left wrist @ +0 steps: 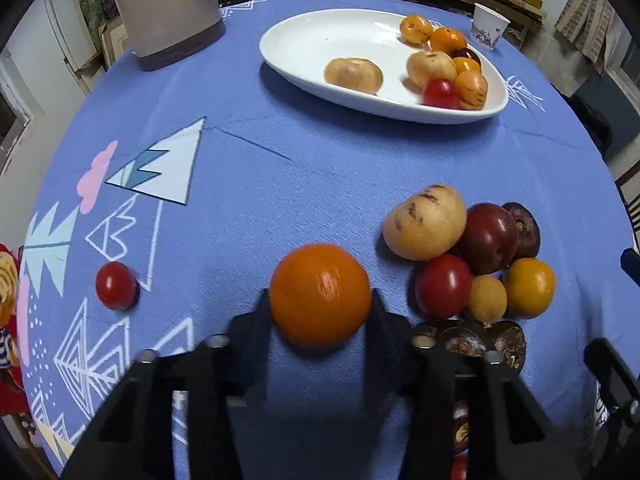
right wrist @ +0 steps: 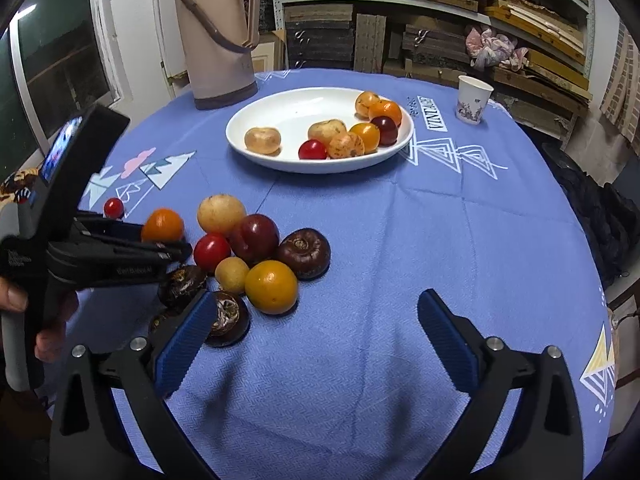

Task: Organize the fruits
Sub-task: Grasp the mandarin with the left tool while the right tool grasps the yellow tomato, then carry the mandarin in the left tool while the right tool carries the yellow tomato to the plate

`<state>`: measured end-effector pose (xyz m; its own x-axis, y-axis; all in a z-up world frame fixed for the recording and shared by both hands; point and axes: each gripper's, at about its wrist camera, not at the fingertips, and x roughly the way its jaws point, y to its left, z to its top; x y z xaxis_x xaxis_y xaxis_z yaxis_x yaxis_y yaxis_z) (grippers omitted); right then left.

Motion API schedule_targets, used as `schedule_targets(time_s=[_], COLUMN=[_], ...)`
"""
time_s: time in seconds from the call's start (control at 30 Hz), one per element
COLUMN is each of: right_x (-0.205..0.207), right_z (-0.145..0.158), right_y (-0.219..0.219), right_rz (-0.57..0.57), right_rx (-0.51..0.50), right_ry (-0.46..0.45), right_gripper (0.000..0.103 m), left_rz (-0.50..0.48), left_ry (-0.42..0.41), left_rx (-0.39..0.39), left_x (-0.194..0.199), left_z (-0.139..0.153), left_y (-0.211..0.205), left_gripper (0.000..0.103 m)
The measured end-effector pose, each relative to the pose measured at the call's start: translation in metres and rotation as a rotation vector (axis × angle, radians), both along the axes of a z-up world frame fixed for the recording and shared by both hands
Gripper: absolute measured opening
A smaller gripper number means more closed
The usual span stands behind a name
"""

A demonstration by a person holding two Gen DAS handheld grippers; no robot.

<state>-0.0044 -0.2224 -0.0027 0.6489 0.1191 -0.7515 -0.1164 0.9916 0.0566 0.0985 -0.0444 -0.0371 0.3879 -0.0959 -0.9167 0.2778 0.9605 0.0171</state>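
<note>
- Left wrist view: the left hand-held gripper (left wrist: 320,300) sits low over the near part of the bench (left wrist: 248,208), its two black fingers (left wrist: 256,316) pressed to either side of an orange (left wrist: 320,294). It appears closed on the fruit, which looks to rest on or just above the blue cloth.
- To the right of the orange, near the bench's right edge, lies a pile (left wrist: 468,256) of loose fruit: pale, red, dark and yellow pieces touching one another. A small tomato (left wrist: 116,286) lies alone toward the left edge.
- A white plate (left wrist: 320,40) stands toward the far edge and already holds several fruits at its right end; its left half is bare.
- To do this step well, I judge the grip should stay gentle and centred so the round orange does not squirt out, then lift straight up before travelling to the plate's bare half.
- Right wrist view: the right hand-held gripper (right wrist: 316,336) hovers over the near edge, jaws spread wide and holding nothing, its blue pads (right wrist: 188,332) level and pointing toward the plate (right wrist: 260,112).
- The left hand-held gripper (right wrist: 168,240) reaches in from the left edge, held roughly level, with the orange (right wrist: 162,225) at its tips.
- A flask (right wrist: 220,40) and a cup (right wrist: 472,100) stand by the far edge.
</note>
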Motion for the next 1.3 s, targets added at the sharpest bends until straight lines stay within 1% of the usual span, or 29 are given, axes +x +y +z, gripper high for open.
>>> schedule_targets(time_s=[0.13,0.23,0.3,0.33,0.37,0.43,0.53,0.73,0.8,0.83,0.87,0.9,0.93,0.97,1.03,1.07,1.13,1.17,1.2,1.3], right_x=[0.007,0.012,0.017,0.02,0.023,0.03,0.037,0.048,0.051,0.054,0.054,0.053,0.053,0.052,0.052,0.051,0.05,0.049,0.048,0.045], right_z=[-0.005,-0.006,-0.006,-0.008,-0.009,-0.016,-0.025,-0.028,-0.031,-0.036,-0.039,-0.04,-0.04,-0.04,-0.04,-0.04,-0.04,-0.04,-0.039,-0.039], right_y=[0.009,0.01,0.011,0.013,0.014,0.016,0.019,0.026,0.027,0.027,0.026,0.026,0.027,0.028,0.026,0.025,0.024,0.024,0.023,0.022], right_rz=[0.015,0.007,0.008,0.013,0.014,0.011,0.006,-0.011,-0.021,-0.014,-0.016,-0.022,-0.03,-0.033,-0.034,-0.033,-0.031,-0.031,-0.03,-0.027], right_rx=[-0.038,-0.024,-0.013,-0.007,-0.005,0.003,0.007,0.002,0.005,0.025,0.042,0.041,0.028,0.028,0.042,0.047,0.053,0.055,0.057,0.061], right_ry=[0.025,0.018,0.022,0.031,0.04,0.073,0.103,0.114,0.137,0.162,0.167,0.165,0.161,0.161,0.163,0.163,0.161,0.16,0.16,0.157], right_gripper=[0.099,0.099,0.097,0.09,0.077,0.066,0.066,0.066,0.06,0.051,0.046,0.045,0.043,0.037,0.037,0.037,0.037,0.037,0.037,0.037], left_rz=[-0.017,-0.02,-0.029,-0.031,-0.034,-0.031,-0.029,-0.032,-0.032,-0.033,-0.034,-0.036,-0.036,-0.036,-0.036,-0.036,-0.033,-0.029,-0.026,-0.03], left_ry=[-0.013,-0.012,-0.013,-0.014,-0.016,-0.015,-0.014,-0.019,-0.016,-0.015,-0.014,-0.014,-0.013,-0.011,-0.008,-0.008,-0.016,-0.02,-0.026,-0.041], left_rx=[0.013,0.011,0.014,0.015,0.015,0.013,-0.003,-0.014,-0.022,-0.025,-0.027,-0.029,-0.03,-0.032,-0.039,-0.041,-0.039,-0.038,-0.043,-0.047], left_x=[-0.003,-0.007,-0.013,-0.015,-0.017,-0.017,-0.018,-0.018,-0.017,-0.017,-0.017,-0.017,-0.016,-0.016,-0.015,-0.015,-0.014,-0.014,-0.013,-0.012], left_z=[-0.001,0.0,0.001,0.001,0.001,0.001,0.002,0.002,0.002,0.002,0.002,0.002,0.002,0.002,0.003,0.004,0.005,0.006,0.008,0.012], left_y=[0.006,0.016,0.021,0.023,0.025,0.029,0.034,0.034,0.035,0.036,0.036,0.036,0.036,0.036,0.037,0.036,0.036,0.037,0.037,0.034], left_gripper=[0.043,0.042,0.042,0.042,0.042,0.042,0.043,0.043,0.043,0.043,0.043,0.043,0.044,0.044,0.044,0.045,0.054,0.061,0.063,0.064])
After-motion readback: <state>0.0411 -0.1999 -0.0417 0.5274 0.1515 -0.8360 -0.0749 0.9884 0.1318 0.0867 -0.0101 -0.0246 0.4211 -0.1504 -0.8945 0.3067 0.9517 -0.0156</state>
